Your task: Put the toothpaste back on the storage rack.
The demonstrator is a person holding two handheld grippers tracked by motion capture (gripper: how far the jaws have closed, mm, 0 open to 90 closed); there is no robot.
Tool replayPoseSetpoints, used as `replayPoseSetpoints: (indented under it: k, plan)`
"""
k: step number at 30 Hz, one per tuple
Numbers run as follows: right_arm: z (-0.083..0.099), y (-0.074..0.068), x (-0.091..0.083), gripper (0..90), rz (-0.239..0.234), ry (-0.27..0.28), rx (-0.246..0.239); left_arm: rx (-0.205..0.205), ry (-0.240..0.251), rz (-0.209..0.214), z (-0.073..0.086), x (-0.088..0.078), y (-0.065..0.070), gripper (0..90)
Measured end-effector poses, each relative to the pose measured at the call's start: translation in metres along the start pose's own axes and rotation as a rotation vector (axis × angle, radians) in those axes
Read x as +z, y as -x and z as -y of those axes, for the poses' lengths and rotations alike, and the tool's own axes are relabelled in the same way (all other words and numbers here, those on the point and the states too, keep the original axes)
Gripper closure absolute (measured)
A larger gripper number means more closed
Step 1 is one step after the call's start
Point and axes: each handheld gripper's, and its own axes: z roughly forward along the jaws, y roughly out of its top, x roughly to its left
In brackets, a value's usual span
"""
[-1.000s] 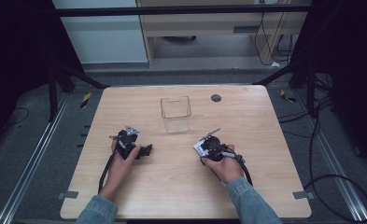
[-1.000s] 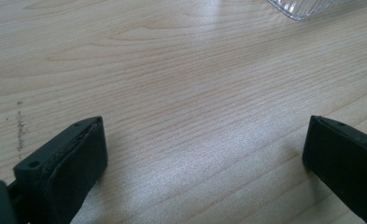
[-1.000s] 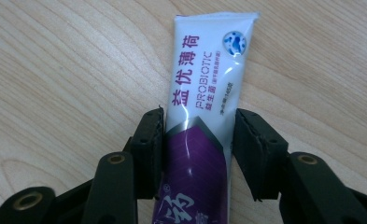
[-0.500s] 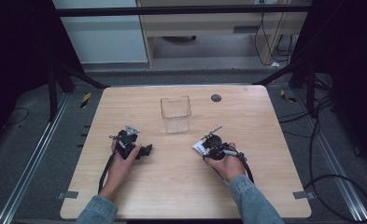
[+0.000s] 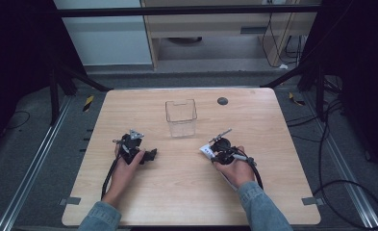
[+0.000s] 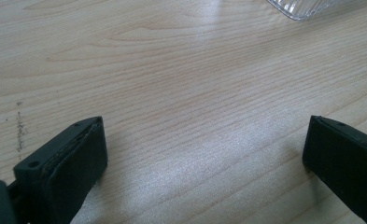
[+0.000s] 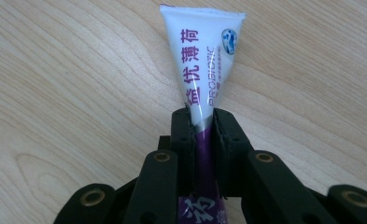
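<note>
A white and purple tube (image 7: 204,60) with printed lettering lies along the wooden table (image 5: 186,192), its flat sealed end pointing away from me. My right gripper (image 7: 202,123) is shut on the tube's purple lower part; its jaws have just been closing onto it. In the high view the right gripper (image 5: 210,150) sits right of centre, with the tube's white end (image 5: 205,151) poking out to the left. My left gripper (image 5: 150,155) rests at the left, its jaws pointing right. Up close, the left gripper (image 6: 204,154) stands open over bare wood.
A clear plastic box (image 5: 181,118) stands upright behind and between the two hands; its corner (image 6: 302,7) shows ahead of the left jaws. A small dark round spot (image 5: 222,101) lies near the table's far edge. Cables trail on the floor at the right.
</note>
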Motion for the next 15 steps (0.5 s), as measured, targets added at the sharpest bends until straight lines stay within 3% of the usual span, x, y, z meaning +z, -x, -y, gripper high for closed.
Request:
replayPoseSetpoints:
  k: [4,15]
  plan:
    - [-0.001,0.004,-0.008,79.7,-0.01,0.031,0.013,0.001,0.0,0.0,0.0,0.0,0.0,0.0]
    - [-0.021,0.021,-0.049,80.0,0.036,0.09,0.018,-0.001,0.001,0.0,0.0,0.0,0.0,0.0]
